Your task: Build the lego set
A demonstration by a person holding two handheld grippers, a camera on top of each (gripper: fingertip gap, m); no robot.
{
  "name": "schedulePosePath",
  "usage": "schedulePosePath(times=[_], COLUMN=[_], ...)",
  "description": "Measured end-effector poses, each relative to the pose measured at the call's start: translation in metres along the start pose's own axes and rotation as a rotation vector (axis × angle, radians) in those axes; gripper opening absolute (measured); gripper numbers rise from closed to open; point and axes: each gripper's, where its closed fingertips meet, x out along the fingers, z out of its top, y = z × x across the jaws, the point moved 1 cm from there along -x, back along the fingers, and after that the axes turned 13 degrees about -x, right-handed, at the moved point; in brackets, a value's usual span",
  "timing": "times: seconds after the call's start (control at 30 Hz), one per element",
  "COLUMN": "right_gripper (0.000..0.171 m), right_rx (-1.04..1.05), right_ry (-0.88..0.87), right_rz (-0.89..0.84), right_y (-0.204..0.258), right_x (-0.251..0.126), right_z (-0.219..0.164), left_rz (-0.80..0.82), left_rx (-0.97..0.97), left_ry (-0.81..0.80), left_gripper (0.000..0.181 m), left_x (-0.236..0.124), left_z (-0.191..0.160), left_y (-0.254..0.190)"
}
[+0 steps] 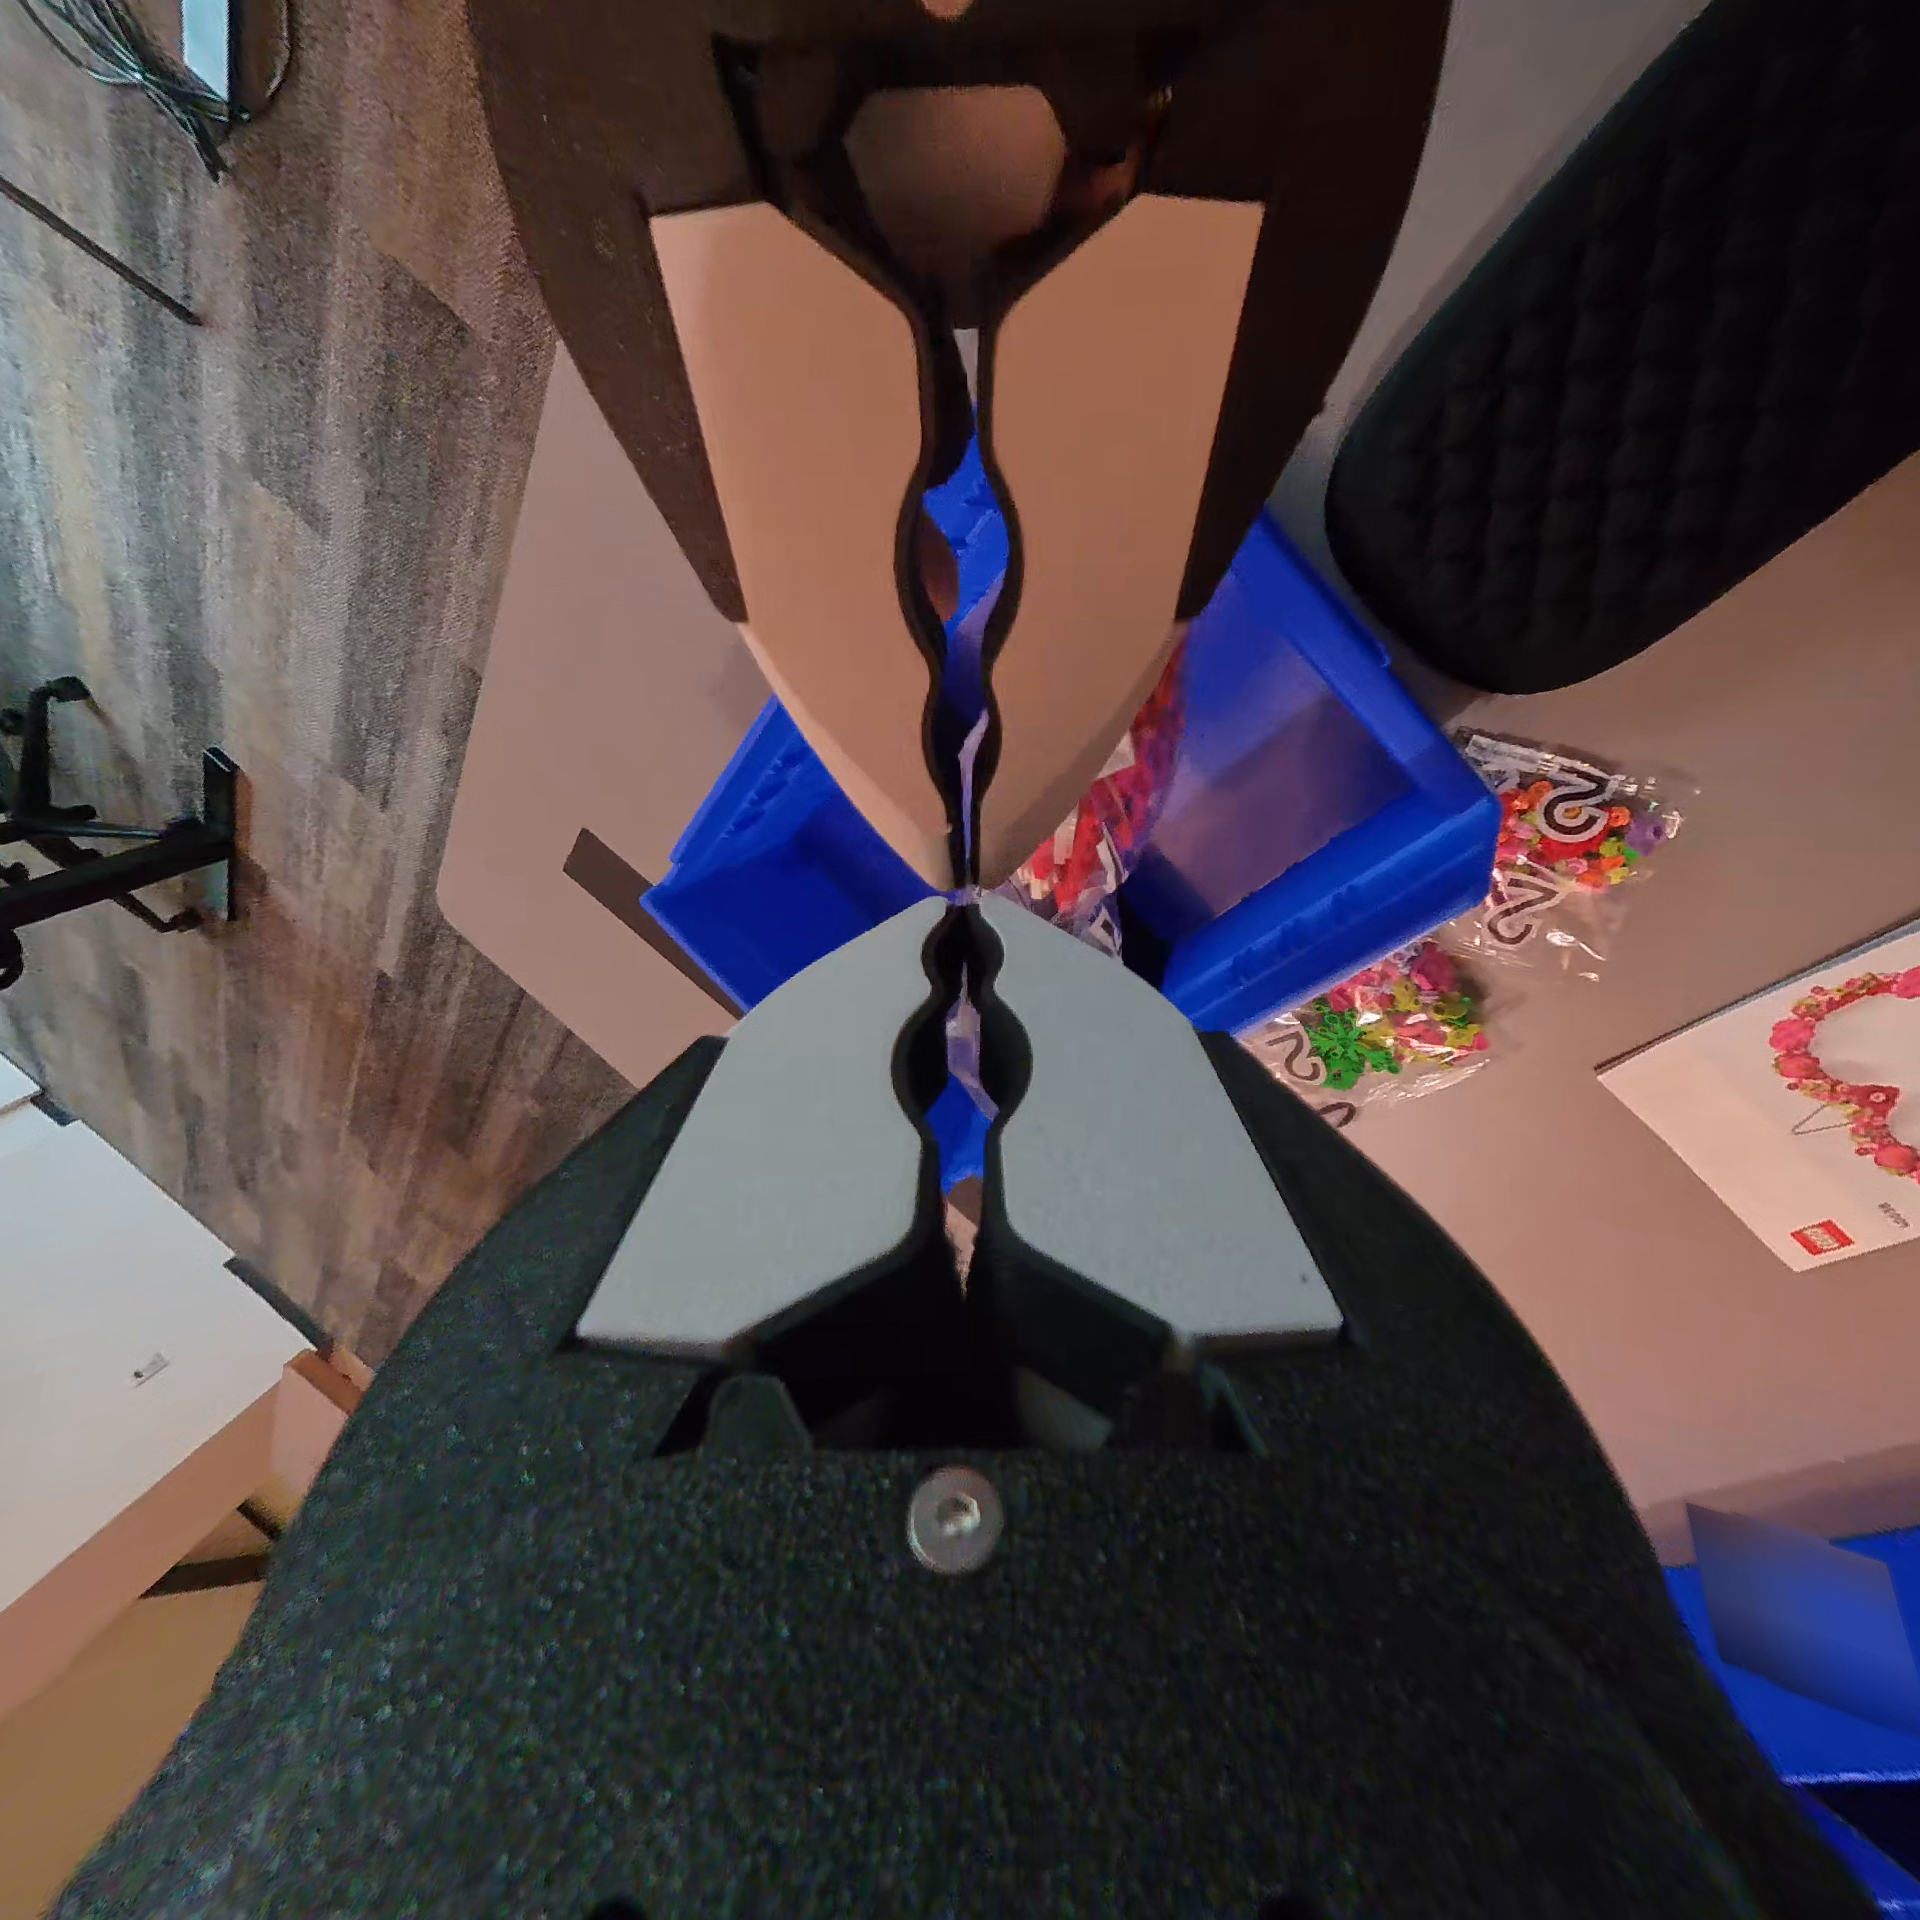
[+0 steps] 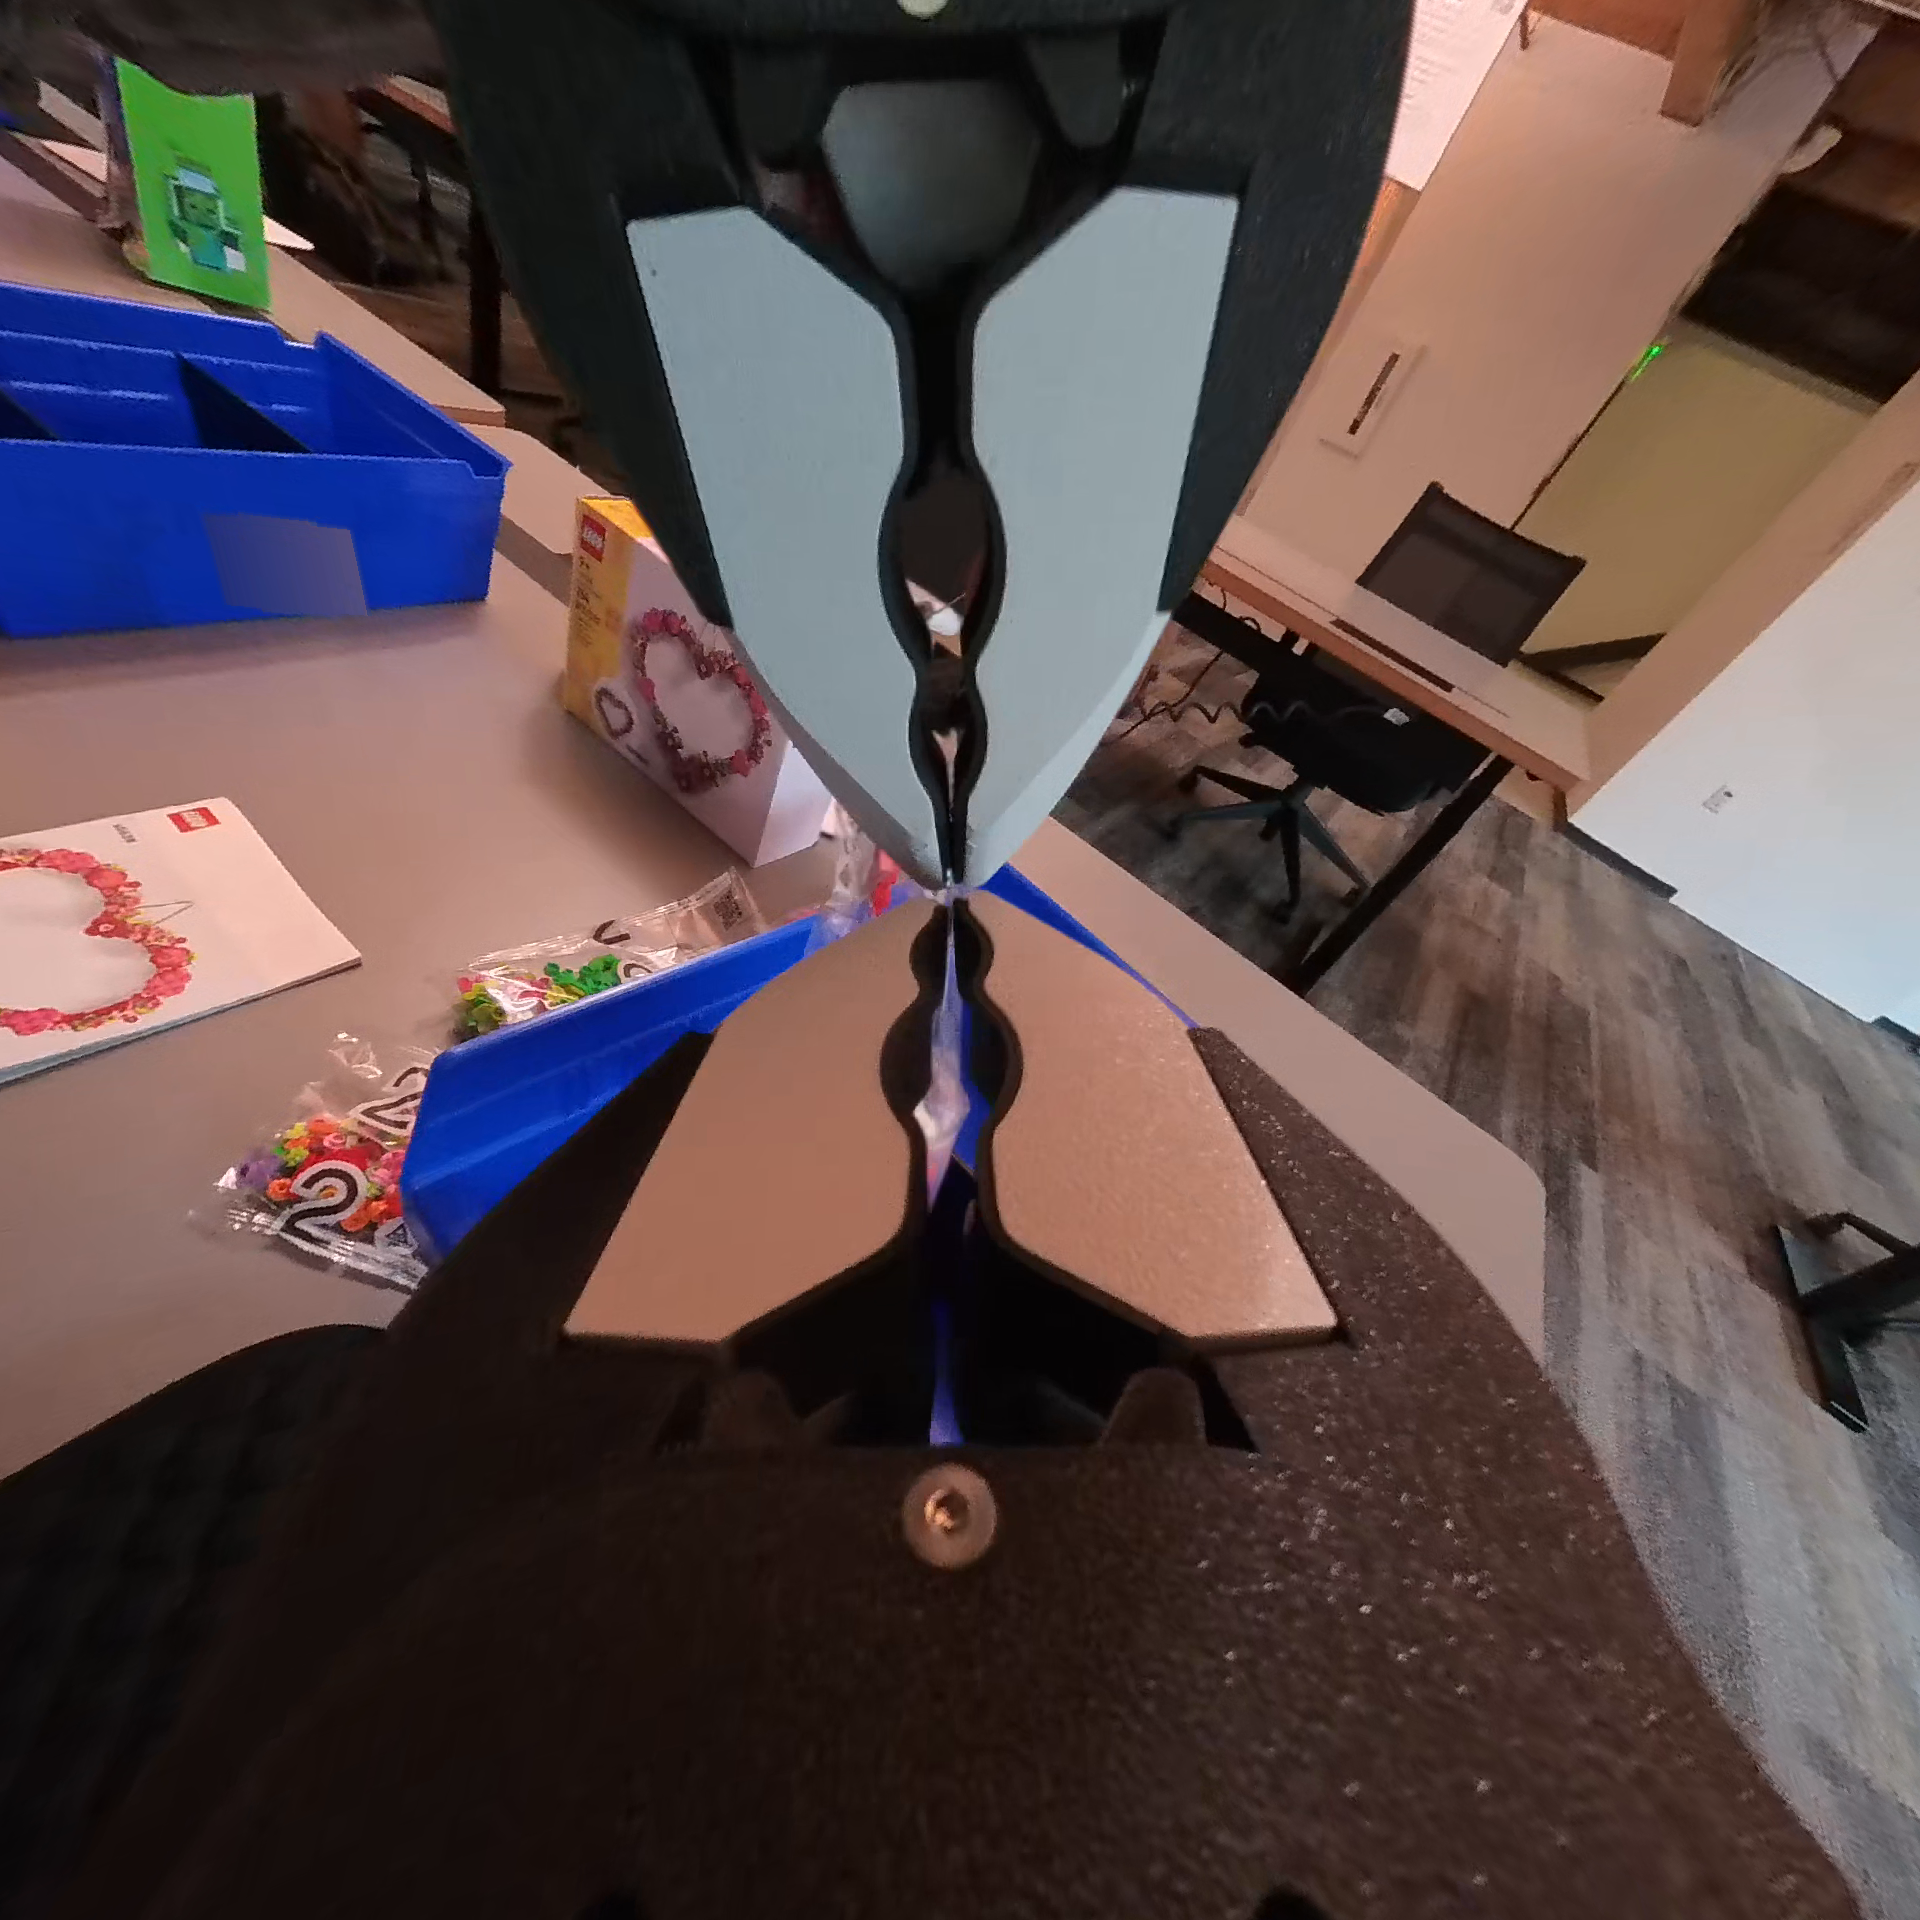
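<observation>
Clear plastic, a parts bag (image 1: 971,1023), is pinched tip to tip between the left gripper (image 1: 961,906) and right gripper (image 2: 951,896), both clamped tight, above a blue bin (image 1: 1340,831). Judged step: tearing the bag open; next calls for pulling apart.

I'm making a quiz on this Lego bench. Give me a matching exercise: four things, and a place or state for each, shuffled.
Things:
1. clear bag
2. instruction booklet
3. set box
4. two sealed bags

Places or states:
A. standing upright on the table
B. lying flat, cover up
C. pinched between both shut grippers
D. lying beside the blue bin

Pairs: 1-C, 2-B, 3-A, 4-D
</observation>
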Motion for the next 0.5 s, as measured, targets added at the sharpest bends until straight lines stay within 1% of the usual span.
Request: schedulePosePath(times=[0.07, 0.17, 0.23, 0.33, 0.43, 0.5], right_gripper=[0.001, 0.009, 0.001, 0.000, 0.000, 0.000], right_rx=[-0.010, -0.017, -0.024, -0.046, -0.174, -0.345], right_ry=[0.003, 0.029, 0.025, 0.033, 0.042, 0.035], right_rz=[-0.008, -0.019, -0.005, 0.001, -0.091, -0.168], right_y=[-0.0002, -0.0016, -0.0001, 0.0013, -0.0037, -0.0035], right_x=[0.0002, 0.0011, 0.0013, 0.0013, -0.0009, -0.0047], right_z=[-0.0001, -0.0035, -0.0032, -0.0036, -0.0033, 0.0001], left_rz=[-0.002, -0.003, 0.007, -0.006, -0.011, -0.044], left_rx=[-0.002, 0.004, 0.008, 0.007, -0.042, -0.125], left_ry=[-0.002, 0.000, 0.001, 0.001, -0.039, -0.115], left_gripper=[0.000, 0.000, 0.000, 0.000, 0.000, 0.000], left_x=[0.0000, -0.0004, 0.0000, 0.0004, -0.0003, -0.0025], left_z=[-0.0001, 0.0000, 0.0004, 0.0001, 0.0025, 0.0064], left_y=[0.0001, -0.0005, 0.0006, -0.0013, 0.0022, 0.0041])
